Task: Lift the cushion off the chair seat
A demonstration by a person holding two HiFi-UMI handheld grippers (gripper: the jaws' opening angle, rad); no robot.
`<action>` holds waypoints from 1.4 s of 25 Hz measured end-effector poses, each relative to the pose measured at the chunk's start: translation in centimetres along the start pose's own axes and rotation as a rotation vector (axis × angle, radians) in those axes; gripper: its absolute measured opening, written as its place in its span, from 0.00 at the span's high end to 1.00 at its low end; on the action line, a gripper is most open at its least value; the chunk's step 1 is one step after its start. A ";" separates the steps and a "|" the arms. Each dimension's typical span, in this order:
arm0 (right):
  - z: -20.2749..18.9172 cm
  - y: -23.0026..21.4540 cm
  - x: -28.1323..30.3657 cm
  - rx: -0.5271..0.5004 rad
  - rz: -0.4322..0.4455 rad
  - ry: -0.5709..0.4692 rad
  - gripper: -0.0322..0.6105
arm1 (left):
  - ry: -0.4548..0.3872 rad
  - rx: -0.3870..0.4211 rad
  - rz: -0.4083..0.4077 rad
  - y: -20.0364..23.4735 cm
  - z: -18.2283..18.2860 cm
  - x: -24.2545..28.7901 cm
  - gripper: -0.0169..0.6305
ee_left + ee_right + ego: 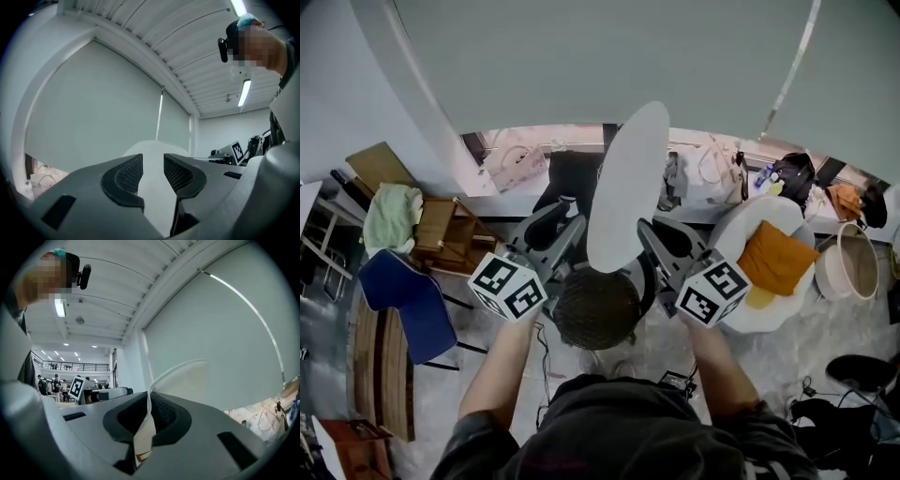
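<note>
A white round cushion (628, 187) hangs on edge in the air between my two grippers, above a dark round chair seat (598, 309). My left gripper (574, 231) grips its left rim; in the left gripper view the cushion (152, 197) fills the gap between the pads of that gripper (153, 171). My right gripper (651, 234) holds the right rim. In the right gripper view this gripper (149, 411) is shut on the thin white edge of the cushion (183, 376), which rises past its tips. Each gripper's marker cube shows in the other's view.
A white chair (741, 314) with an orange cushion (778, 258) stands at the right, a pale basket (848, 262) beyond it. At the left are a blue chair (403, 291), a wooden stool (445, 234) and a green cloth (392, 216). Cables lie on the floor.
</note>
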State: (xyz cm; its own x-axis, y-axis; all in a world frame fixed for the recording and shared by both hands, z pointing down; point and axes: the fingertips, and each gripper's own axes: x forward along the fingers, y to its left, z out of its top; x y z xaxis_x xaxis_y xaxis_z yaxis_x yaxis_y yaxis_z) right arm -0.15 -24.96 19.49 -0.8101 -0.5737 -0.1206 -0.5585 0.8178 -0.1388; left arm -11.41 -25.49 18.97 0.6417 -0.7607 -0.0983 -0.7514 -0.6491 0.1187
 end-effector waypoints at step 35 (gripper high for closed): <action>3.4 1.2 -0.3 -0.025 0.032 -0.036 0.91 | -0.018 0.020 0.016 -0.8 2.3 -0.1 0.76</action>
State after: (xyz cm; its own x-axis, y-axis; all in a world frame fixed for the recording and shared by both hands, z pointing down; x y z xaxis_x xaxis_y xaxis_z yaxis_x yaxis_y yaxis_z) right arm 0.04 -23.92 16.03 -0.8211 -0.5479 -0.1604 -0.5367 0.8366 -0.1099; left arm -11.19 -24.88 16.62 0.6270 -0.7705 -0.1145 -0.7643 -0.6369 0.1007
